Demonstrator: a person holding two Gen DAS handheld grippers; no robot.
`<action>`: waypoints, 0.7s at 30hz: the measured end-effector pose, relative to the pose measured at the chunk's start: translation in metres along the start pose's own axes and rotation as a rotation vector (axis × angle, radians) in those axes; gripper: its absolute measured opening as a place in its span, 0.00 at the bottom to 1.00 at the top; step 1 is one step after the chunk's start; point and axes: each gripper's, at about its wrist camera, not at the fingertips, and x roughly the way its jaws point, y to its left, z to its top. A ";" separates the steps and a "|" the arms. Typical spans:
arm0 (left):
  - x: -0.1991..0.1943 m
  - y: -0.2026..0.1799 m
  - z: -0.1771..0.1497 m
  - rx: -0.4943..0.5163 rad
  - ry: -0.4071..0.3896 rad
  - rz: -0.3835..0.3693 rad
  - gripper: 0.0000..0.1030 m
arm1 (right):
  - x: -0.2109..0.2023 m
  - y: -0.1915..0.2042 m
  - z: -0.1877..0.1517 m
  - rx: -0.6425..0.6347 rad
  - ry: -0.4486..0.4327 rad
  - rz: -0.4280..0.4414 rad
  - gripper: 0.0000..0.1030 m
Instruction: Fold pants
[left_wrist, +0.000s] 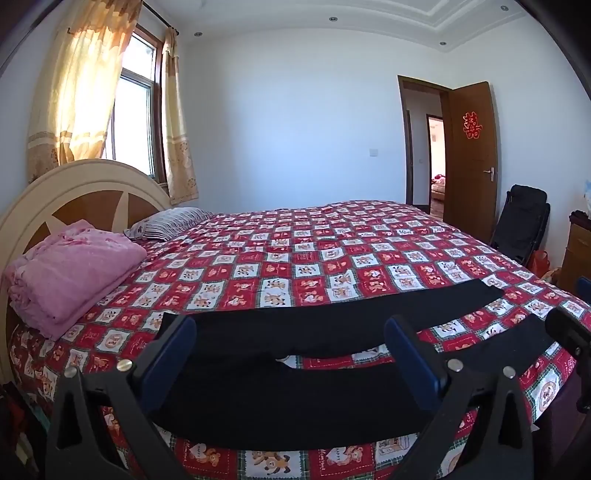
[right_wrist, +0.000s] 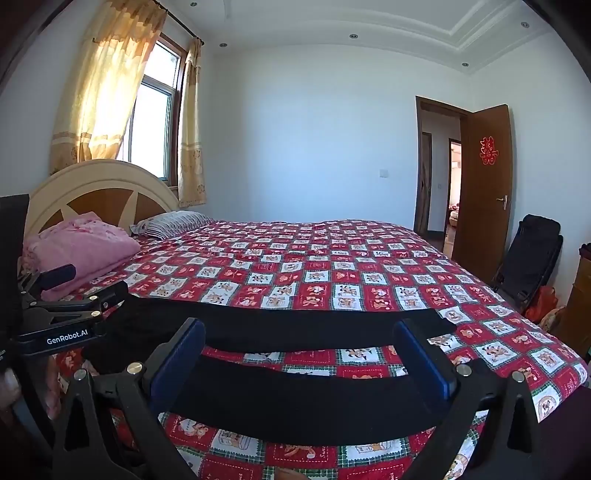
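Observation:
Black pants (left_wrist: 295, 398) lie flat along the near edge of the bed, the two legs spread apart in a V, waist to the left. My left gripper (left_wrist: 291, 354) is open above the waist and crotch end. My right gripper (right_wrist: 299, 354) is open above the near leg (right_wrist: 303, 398); the far leg (right_wrist: 295, 328) lies beyond it. The left gripper also shows at the left edge of the right wrist view (right_wrist: 70, 299), and the right gripper at the right edge of the left wrist view (left_wrist: 570, 336). Neither holds anything.
The bed has a red checked bear-print cover (left_wrist: 332, 251). A folded pink blanket (left_wrist: 70, 269) and a striped pillow (left_wrist: 170, 221) lie by the headboard (left_wrist: 85, 188). A black folding chair (left_wrist: 521, 225) and an open door (left_wrist: 469, 155) are at the right.

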 end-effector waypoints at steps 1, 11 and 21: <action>0.000 0.000 0.000 0.000 0.000 0.001 1.00 | 0.000 0.000 0.000 -0.001 0.002 0.000 0.99; 0.000 0.002 -0.001 -0.001 0.002 -0.002 1.00 | 0.002 0.000 -0.002 0.002 0.005 0.000 0.99; 0.001 0.003 -0.001 -0.001 -0.002 0.001 1.00 | 0.003 0.000 -0.003 0.006 0.009 -0.002 0.99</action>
